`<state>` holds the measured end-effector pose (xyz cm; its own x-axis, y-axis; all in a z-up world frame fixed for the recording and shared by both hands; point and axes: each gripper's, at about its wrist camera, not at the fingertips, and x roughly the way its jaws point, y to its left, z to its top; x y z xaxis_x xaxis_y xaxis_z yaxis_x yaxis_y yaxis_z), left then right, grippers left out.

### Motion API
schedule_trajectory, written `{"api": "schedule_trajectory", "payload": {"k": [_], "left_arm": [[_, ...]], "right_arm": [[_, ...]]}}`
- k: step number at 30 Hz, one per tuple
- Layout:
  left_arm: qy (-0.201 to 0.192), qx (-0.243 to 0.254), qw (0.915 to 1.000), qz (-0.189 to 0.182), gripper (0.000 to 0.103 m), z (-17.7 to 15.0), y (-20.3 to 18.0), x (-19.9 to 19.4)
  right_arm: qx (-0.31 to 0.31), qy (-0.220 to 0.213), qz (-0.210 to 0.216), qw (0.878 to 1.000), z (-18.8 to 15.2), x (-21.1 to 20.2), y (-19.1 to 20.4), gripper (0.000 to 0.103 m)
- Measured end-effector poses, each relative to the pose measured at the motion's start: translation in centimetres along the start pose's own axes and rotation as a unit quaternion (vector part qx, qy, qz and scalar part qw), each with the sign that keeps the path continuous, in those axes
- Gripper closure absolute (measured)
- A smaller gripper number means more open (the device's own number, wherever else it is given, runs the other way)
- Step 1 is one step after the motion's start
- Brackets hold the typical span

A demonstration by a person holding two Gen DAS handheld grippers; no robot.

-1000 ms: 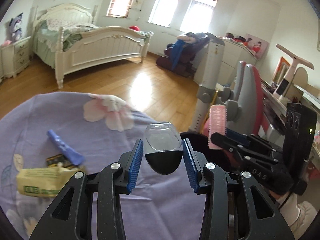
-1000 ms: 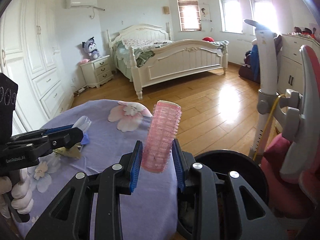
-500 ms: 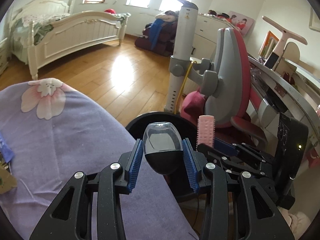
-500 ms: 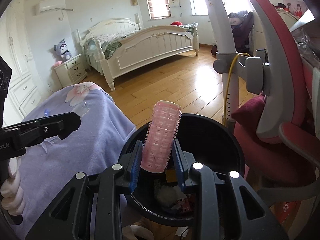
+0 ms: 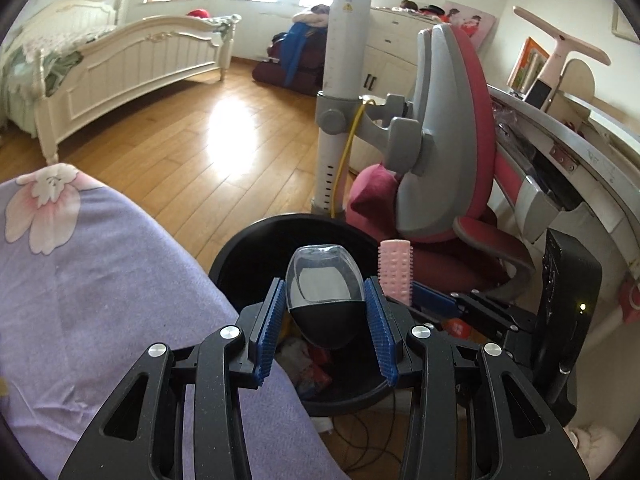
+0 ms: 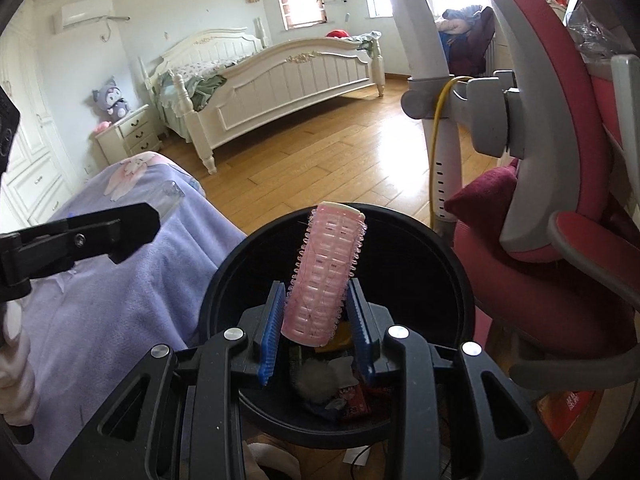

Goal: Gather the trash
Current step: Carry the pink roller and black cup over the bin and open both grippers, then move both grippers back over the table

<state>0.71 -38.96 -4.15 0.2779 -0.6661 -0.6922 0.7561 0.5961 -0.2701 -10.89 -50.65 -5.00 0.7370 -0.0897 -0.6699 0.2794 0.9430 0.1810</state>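
With both loads over the bin point(image 6: 460, 280): release drops them in
left gripper point(image 5: 326, 312): clamps capsule point(image 5: 325, 292)
right gripper point(image 6: 316, 320): clamps hair roller point(image 6: 326, 276)

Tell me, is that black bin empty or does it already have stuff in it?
Not empty. The bin already holds trash at its bottom: a grey fluffy ball, white paper and red wrappers. How full, cannot tell.

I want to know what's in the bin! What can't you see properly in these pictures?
- Black bin: the bottom trash is partly hidden in both views by the tongs, the pink hair roller and the clear-and-black capsule.
- Table with purple cloth: cut off by the frame edge.
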Motion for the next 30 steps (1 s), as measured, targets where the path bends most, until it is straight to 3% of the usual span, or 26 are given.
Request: {"api": "schedule_trajectory", "payload": {"k": [1, 2, 3, 7, 10, 20, 30], "left_arm": [[-0.003, 0.004, 1.0000, 0.002, 0.047, 0.0, -0.1, -0.2], [-0.013, 0.010, 0.9999, 0.004, 0.033, 0.0, -0.3, -0.5], [-0.021, 0.013, 0.9997, 0.006, 0.028, 0.0, -0.5, -0.8], [-0.029, 0.022, 0.9993, 0.004, 0.027, 0.1, -0.7, -1.7], [-0.035, 0.024, 0.9991, 0.008, 0.021, -0.1, -0.4, -2.7], [-0.056, 0.017, 0.9978, 0.030, 0.013, -1.4, 2.8, -8.0], [-0.063, 0.049, 0.9894, 0.121, 0.008, -6.0, 8.1, -14.7]], "right_arm": [[0.001, 0.003, 0.000, 1.000, -0.1, 0.1, -0.1, 0.069], [0.002, 0.007, 0.001, 1.000, -0.1, 0.2, -0.1, 0.069], [0.002, 0.009, 0.000, 1.000, -0.1, 0.2, -0.2, 0.067], [-0.004, 0.010, -0.008, 1.000, -0.3, 0.0, 0.2, 0.049], [-0.010, 0.008, -0.008, 1.000, -0.2, -0.3, 0.8, 0.048], [-0.049, 0.000, 0.001, 0.999, 1.1, -1.3, 4.8, 0.048], [-0.101, -0.012, 0.028, 0.994, 2.6, -1.9, 10.2, 0.034]]}}
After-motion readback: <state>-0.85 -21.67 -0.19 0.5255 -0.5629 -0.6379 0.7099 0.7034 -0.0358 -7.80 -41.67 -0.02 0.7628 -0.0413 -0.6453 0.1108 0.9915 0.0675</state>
